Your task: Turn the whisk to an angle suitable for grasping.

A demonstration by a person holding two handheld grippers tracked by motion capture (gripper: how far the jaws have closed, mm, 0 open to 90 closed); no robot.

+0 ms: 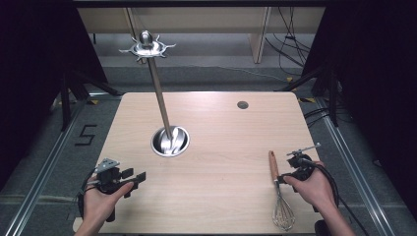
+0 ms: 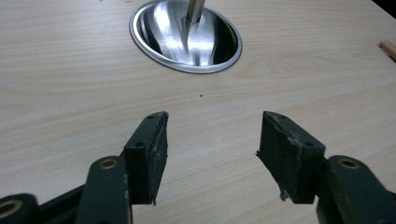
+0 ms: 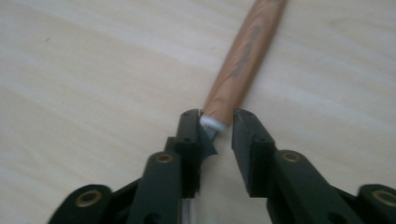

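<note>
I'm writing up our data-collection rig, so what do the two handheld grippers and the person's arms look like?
Both are black handheld tools. The left gripper carries a grey three-cornered plate on top, and a dark cable trails from the right gripper. Up close, each has two black jaws on linkage arms with brass-coloured pivot rings, and worn, ragged dark pads. The forearms are bare, with no sleeves visible.

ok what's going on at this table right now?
A person holds a gripper in each hand. The right gripper has its jaws around the neck of a whisk, where the wooden handle meets the wires; the whisk lies flat on the table. The left gripper is open and holds nothing, pointed toward the metal stand.
</note>
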